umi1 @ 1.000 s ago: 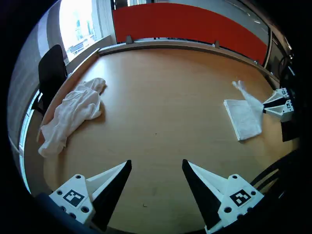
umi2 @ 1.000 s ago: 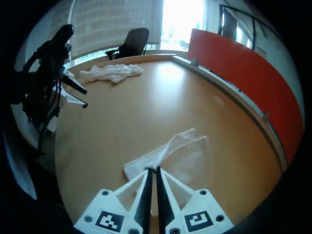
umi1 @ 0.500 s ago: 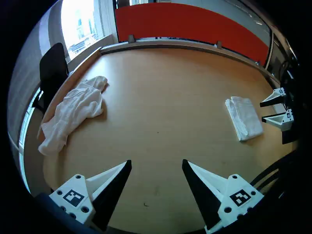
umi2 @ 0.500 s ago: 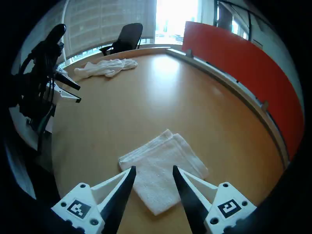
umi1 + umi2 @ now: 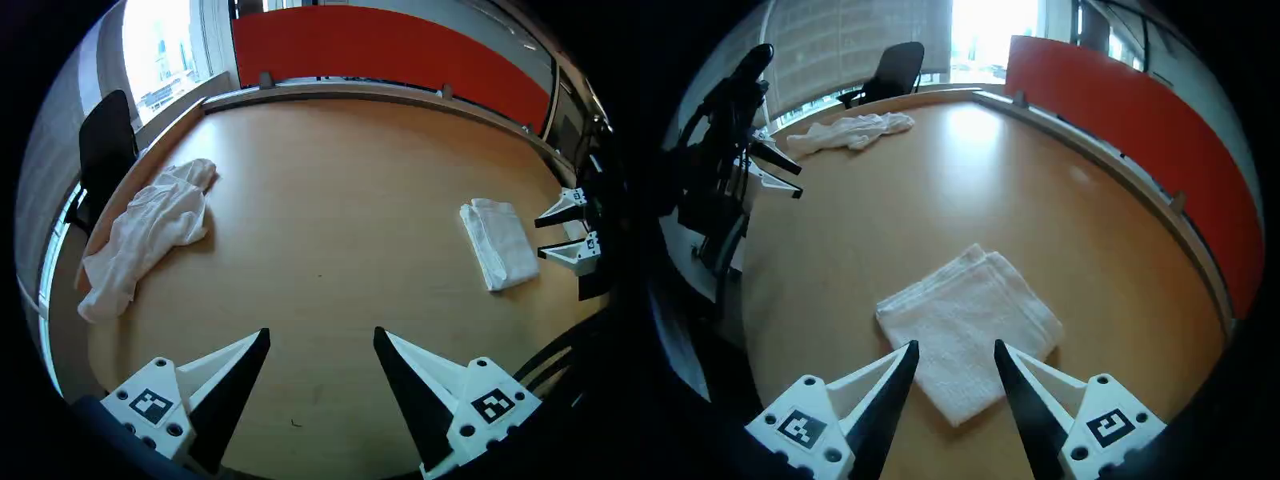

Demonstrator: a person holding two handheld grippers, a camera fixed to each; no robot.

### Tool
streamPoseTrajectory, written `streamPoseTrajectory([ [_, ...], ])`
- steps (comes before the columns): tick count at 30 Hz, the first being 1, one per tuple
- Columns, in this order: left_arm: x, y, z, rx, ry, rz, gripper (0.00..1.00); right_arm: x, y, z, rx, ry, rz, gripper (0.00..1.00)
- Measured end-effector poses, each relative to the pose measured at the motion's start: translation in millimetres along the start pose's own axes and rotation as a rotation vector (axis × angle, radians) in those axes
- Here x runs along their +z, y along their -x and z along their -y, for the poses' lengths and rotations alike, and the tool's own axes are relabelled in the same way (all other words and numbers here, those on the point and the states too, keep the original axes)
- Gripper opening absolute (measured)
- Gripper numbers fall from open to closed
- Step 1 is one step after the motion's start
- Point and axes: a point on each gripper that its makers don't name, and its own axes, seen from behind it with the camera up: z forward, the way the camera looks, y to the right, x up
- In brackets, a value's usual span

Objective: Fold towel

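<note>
A folded white towel [image 5: 968,320] lies flat on the wooden table [image 5: 960,192], just ahead of my right gripper [image 5: 956,360], which is open with nothing between its fingers. In the left gripper view the same folded towel [image 5: 498,242] sits at the right, with the right gripper [image 5: 564,234] beside it. A crumpled white towel [image 5: 148,232] lies near the table's left edge. My left gripper [image 5: 320,344] is open over bare table near the front edge. In the right gripper view the crumpled towel [image 5: 850,130] lies far off, and the left gripper [image 5: 780,170] stands at the left.
A red partition [image 5: 384,48] runs along the table's far edge. A black office chair [image 5: 104,148] stands beside the table near the crumpled towel, by a bright window [image 5: 160,48]. A person's dark arm [image 5: 716,176] holds the left gripper.
My right gripper let go of the towel's lifted corner and opened. The towel dropped into a flat fold, and the right gripper drew back slightly. The left gripper stayed put.
</note>
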Motion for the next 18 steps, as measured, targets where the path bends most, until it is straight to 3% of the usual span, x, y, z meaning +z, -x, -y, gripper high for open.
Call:
streamPoseTrajectory([
  [18, -0.2, 0, -5.9, 0.012, 0.007, 0.003, 0.96, -6.5, 55, 2, 0.036, 0.006, 0.083, 0.72],
])
